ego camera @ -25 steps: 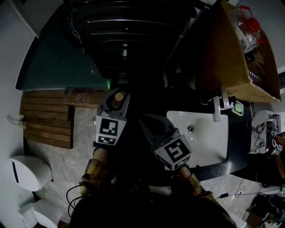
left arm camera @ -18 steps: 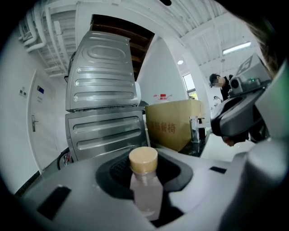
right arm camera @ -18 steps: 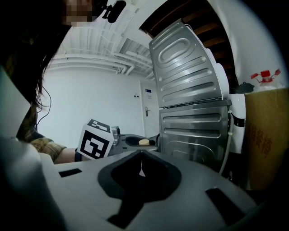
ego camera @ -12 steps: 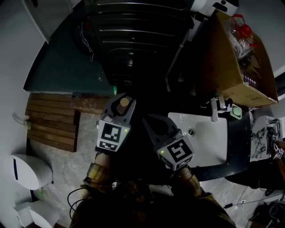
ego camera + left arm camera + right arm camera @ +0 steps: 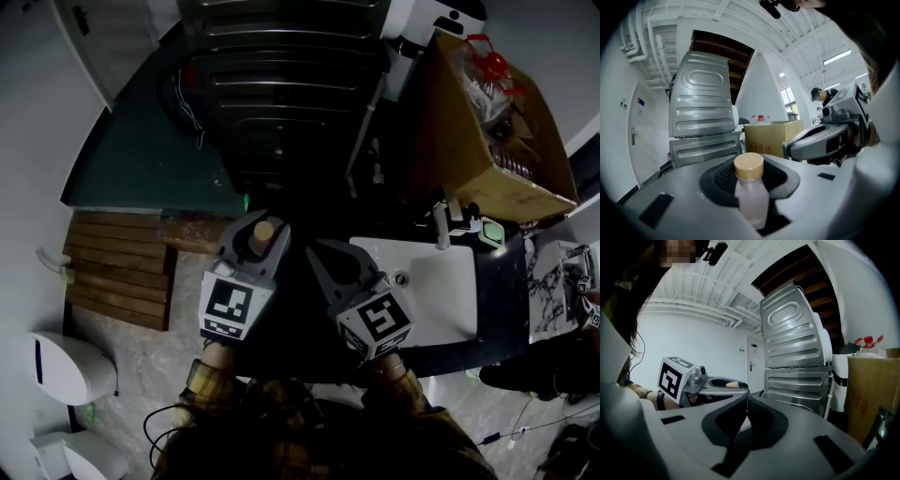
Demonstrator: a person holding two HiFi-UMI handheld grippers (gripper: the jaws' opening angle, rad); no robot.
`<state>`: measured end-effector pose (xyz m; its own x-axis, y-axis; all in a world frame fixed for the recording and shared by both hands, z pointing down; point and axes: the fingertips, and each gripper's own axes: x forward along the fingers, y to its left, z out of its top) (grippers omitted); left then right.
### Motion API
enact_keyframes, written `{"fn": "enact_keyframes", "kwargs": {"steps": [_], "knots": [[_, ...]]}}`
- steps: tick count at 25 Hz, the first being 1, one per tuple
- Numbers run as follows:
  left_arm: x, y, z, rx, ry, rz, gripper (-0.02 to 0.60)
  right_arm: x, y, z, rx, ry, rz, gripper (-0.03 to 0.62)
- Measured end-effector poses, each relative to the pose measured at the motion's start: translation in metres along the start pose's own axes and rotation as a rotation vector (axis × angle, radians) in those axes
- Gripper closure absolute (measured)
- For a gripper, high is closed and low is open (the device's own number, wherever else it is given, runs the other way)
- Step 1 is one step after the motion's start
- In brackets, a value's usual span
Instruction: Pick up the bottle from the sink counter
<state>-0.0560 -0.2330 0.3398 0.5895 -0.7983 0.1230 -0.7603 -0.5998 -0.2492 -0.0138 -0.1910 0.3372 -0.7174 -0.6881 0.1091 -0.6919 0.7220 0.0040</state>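
- A grey ribbed metal machine (image 5: 281, 84) fills the top of the head view.
- A cardboard box (image 5: 487, 141) stands to its right.
- A white sink (image 5: 441, 291) lies below the box.
- The left tongs (image 5: 254, 234) clamp the bottle, left of the sink.
- The right tongs (image 5: 330, 261) are closed on nothing, just beside them.
- The bottle (image 5: 751, 197), pale with a tan cap, stands upright between the left jaws.

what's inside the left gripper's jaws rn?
A small bottle of pale liquid with a tan cap, clamped upright in the left gripper. Its base is covered by the jaws.
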Motion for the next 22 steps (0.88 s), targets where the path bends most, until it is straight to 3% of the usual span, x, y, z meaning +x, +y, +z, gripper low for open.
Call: {"fn": "enact_keyframes", "kwargs": {"steps": [11,15,22], "knots": [[-0.038,-0.034,0.048,0.027,-0.052,-0.006,0.457,-0.032,0.011,0.031,-0.039,-0.068,0.008,0.577],[-0.048,-0.045,0.054,-0.021,-0.045,-0.002,0.457,-0.037,0.019,0.041,-0.058,-0.093,0.028,0.577],[-0.06,-0.056,0.054,-0.036,-0.049,-0.016,0.457,-0.044,0.021,0.046,-0.075,-0.106,0.036,0.577]]}}
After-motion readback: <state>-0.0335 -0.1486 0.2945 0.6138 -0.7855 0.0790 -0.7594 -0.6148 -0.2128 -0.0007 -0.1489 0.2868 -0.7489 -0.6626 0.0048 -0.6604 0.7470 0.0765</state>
